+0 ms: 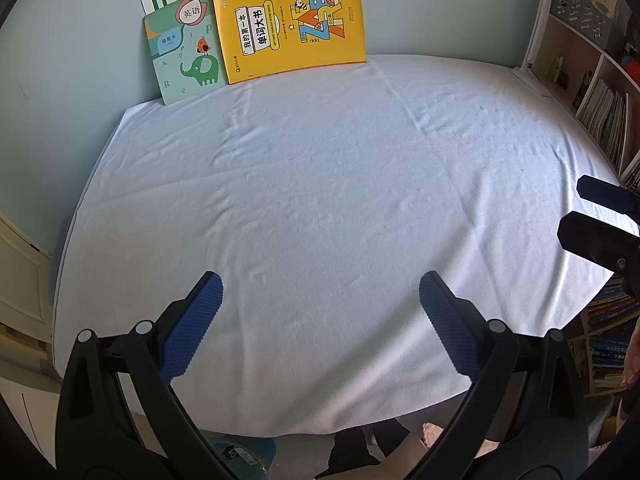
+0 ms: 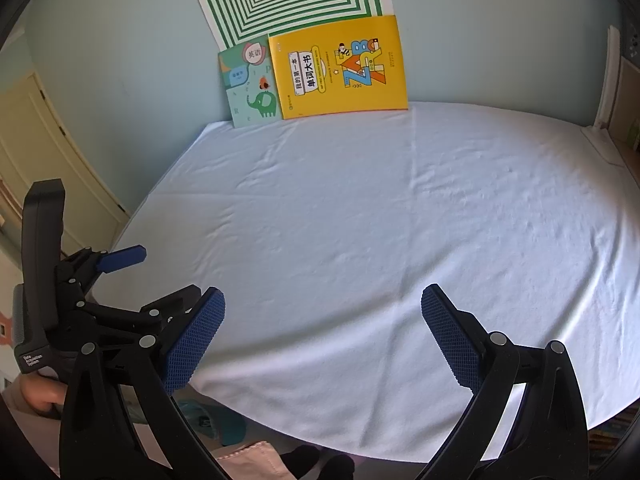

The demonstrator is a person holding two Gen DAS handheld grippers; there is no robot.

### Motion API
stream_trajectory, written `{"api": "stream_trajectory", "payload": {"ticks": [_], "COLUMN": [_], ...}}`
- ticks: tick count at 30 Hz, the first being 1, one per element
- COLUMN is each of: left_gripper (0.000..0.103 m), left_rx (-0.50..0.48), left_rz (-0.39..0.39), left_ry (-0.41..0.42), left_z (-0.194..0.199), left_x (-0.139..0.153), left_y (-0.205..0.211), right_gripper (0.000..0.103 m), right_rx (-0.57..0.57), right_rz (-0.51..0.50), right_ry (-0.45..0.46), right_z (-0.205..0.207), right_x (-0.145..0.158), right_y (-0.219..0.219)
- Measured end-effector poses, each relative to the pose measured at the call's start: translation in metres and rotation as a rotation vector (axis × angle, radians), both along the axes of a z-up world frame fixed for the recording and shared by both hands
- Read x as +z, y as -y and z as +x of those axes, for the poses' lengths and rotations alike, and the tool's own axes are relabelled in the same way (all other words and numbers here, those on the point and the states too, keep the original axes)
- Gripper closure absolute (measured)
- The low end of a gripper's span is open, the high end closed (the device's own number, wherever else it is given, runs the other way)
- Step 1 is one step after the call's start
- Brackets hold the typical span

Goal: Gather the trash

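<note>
A cream door [image 2: 48, 152] stands left, beside the pale blue wall. The left gripper [image 1: 320, 292] hovers over the white-clothed bench [image 1: 320, 200], jaws wide apart, holding nothing. Against the wall lean a green elephant booklet [image 1: 184, 48] and a yellow book [image 1: 292, 24] lettered "ZAB". The right gripper [image 2: 322, 304] is likewise spread, empty. Bookshelves [image 1: 600, 112] far right. No trash shows anywhere.

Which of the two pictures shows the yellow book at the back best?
The left wrist view: the yellow book looks bigger there and its cover print is sharper. In the right wrist view the same yellow book shows whole, leaning at the wall beside the elephant book, only smaller.
</note>
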State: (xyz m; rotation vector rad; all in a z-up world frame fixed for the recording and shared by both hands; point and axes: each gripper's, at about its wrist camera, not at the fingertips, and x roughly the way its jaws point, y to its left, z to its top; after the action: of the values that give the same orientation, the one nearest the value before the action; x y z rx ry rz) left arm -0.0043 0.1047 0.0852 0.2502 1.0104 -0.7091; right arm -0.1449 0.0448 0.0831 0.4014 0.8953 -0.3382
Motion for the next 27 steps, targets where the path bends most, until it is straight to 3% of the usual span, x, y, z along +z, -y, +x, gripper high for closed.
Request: {"api": "stream_trajectory", "payload": {"ticks": [27], "left_gripper": [0.007], "left_rx": [-0.02], "left_rz": [0.001], "left_ry": [-0.025], "left_z": [0.0022], "left_x": [-0.0008], "left_y": [-0.0042], "right_gripper": [0.006], "right_rx": [0.006], "right_rz": [0.0], "right_ry": [0.0], "right_z": [-0.0004], "right_x": [0.0001], "right_y": [-0.0043]}}
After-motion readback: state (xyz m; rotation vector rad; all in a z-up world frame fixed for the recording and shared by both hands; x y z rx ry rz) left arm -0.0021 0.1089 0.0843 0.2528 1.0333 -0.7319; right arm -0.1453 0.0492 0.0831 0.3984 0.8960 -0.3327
